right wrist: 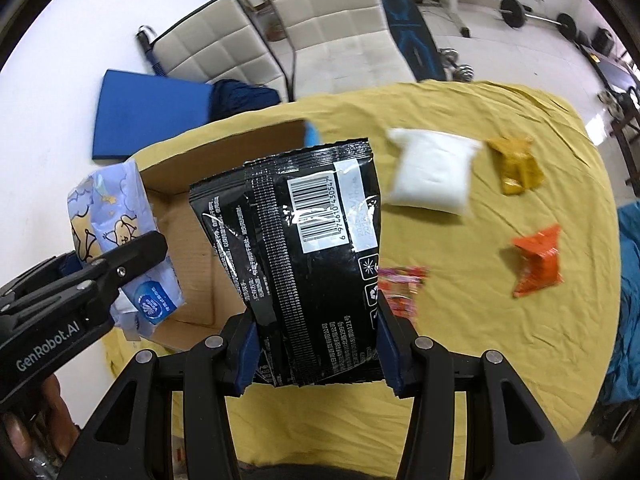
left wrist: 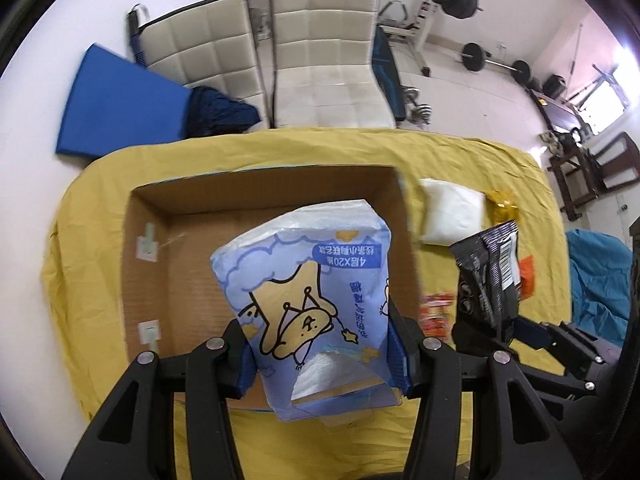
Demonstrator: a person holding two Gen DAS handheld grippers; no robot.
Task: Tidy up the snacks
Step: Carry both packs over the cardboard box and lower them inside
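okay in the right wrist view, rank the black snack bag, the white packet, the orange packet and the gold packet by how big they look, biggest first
1. black snack bag, though it is held close to the camera, which inflates it
2. white packet
3. orange packet and gold packet: these look about alike, so I would not rank them

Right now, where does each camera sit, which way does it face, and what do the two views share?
Left wrist: on the left gripper, facing steeply down its fingers at the blue tissue pack held over the cardboard box; the right gripper shows beside it.
Right wrist: on the right gripper, facing down at the black snack bag; the left gripper and a hand show.
Shared: box, both packs, yellow cloth, white pouch.
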